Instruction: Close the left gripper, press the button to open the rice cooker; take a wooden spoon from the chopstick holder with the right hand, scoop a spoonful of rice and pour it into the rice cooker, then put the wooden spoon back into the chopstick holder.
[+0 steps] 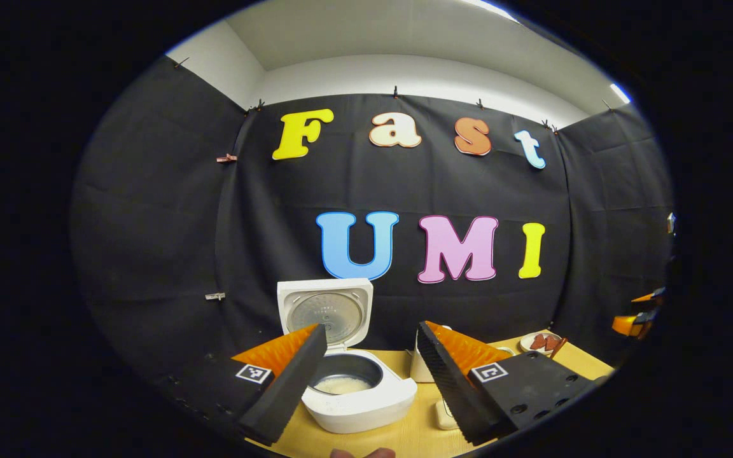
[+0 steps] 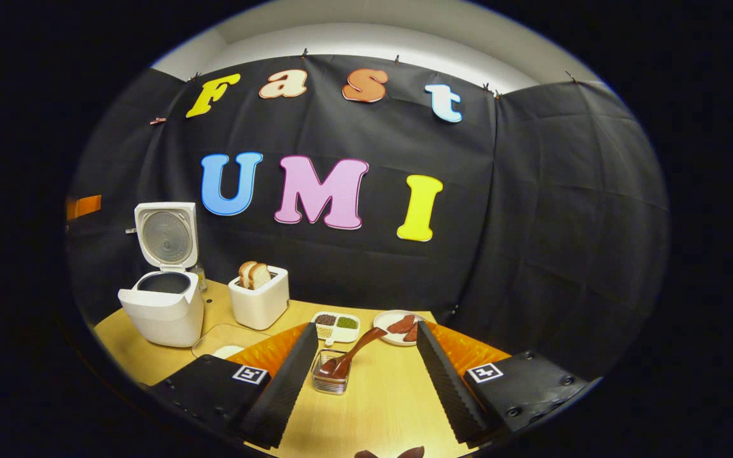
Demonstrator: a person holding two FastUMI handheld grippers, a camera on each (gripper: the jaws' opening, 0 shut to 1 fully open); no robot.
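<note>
Rice in the cooker, spoon back in its holder — the task looked all but finished.
The rice cooker stood lid-up with rice inside; the wooden spoon rested in the chopstick holder; the left gripper and right gripper both hung with jaws spread, holding nothing.

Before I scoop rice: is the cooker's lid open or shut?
Open. The lid stands upright behind the cooker, its inner plate facing forward, and the pot lies uncovered with rice at the bottom.

A white toaster holds 2 bread slices near a divided dish and plate.
</note>
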